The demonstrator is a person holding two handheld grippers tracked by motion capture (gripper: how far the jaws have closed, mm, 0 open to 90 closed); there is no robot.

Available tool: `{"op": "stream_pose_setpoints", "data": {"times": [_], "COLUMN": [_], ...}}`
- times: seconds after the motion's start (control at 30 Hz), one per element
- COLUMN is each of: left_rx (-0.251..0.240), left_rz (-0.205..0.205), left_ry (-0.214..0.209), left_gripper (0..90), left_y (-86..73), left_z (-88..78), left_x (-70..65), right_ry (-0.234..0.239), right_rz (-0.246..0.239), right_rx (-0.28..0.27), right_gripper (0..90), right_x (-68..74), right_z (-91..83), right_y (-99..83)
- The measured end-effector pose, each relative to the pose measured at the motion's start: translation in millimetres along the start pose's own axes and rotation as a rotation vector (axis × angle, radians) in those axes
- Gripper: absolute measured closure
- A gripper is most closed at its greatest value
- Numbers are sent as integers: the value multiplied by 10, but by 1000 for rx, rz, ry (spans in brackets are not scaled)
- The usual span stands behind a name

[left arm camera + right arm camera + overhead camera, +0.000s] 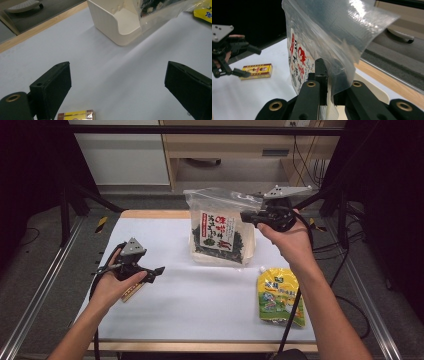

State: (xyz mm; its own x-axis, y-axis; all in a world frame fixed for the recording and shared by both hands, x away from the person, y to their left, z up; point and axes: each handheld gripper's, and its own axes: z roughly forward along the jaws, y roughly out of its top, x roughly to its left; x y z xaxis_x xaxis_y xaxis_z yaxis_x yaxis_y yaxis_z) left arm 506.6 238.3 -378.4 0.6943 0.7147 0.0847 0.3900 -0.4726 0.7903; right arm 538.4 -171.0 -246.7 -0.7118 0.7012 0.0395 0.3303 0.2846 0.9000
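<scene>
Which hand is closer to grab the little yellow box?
Left. The left gripper hovers open right over the small yellow and red cardboard box, while the right gripper is shut on the clear plastic bag of dark seaweed across the table.

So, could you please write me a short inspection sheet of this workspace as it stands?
Surface: white table top with a wooden edge.
Job's things: clear seaweed bag held upright over a cream bin; yellow-green pouch lying flat; small yellow box flat beside the left gripper.
Clutter: nothing seen.
Grippers: right gripper shut on the bag's upper part; left gripper open, holding nothing.
Cables: black cable trailing across the pouch.
Surroundings: dark frame posts, grey floor, wooden furniture behind.
</scene>
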Motion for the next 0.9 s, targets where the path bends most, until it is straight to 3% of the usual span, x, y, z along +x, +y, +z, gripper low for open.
{"op": "stream_pose_setpoints", "data": {"times": [0.13, 0.33, 0.43, 0.57, 0.9], "left_rx": [3, -16, -29, -15, -3], "left_rz": [5, -24, -49, -51, -53], "left_ry": [24, 32, 31, 42, 51], "left_gripper": [68, 68, 68, 69, 69], "left_y": [-59, -181, -297, -387, -541], "left_z": [17, 51, 82, 100, 80], "left_x": [-4, 10, 25, 34, 12], "right_ry": [-33, -91, -146, -197, -241], "right_rz": [28, 51, 75, 104, 155], "right_rx": [-34, -63, -84, -100, -131], "right_gripper": [850, 851, 851, 850, 850], "right_x": [-16, -29, -26, -46, -104], "right_z": [-23, -32, -13, 45, 247], "right_y": [33, 88, 134, 187, 296]}}
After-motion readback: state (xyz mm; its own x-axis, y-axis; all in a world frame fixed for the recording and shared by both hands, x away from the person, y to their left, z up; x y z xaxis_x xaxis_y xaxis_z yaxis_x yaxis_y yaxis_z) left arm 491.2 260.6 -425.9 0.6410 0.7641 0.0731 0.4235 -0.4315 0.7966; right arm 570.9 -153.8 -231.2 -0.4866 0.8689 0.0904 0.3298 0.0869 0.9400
